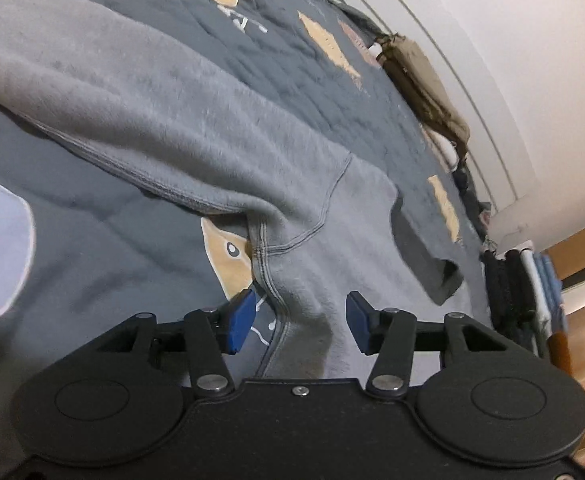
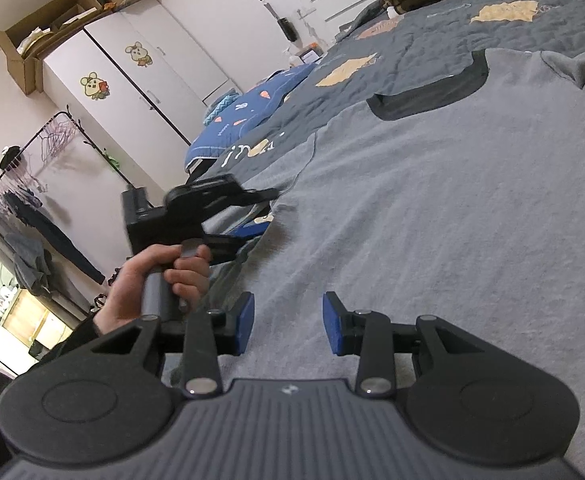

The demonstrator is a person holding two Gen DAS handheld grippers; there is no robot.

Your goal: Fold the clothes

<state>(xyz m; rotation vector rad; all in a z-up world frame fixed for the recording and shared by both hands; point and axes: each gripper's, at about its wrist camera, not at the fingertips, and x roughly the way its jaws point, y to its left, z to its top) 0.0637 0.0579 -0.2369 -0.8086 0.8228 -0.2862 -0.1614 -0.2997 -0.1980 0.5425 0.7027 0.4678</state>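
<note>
My left gripper (image 1: 298, 322) has its blue-padded fingers spread just over the side seam of the fleecy gray sweatshirt (image 1: 172, 120). My right gripper (image 2: 288, 330) is spread too, above its smooth body (image 2: 432, 200), which lies flat on the dark quilted bedspread (image 2: 432, 40). Far left stands a white wardrobe (image 2: 132, 80).

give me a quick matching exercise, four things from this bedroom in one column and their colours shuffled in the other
Things:
1. sweatshirt
2. wardrobe
3. tool pads
4. boxes on the wardrobe

Colours:
A. blue
B. brown cardboard
C. light grey
D. white

Pairs: 1-C, 2-D, 3-A, 4-B
</note>
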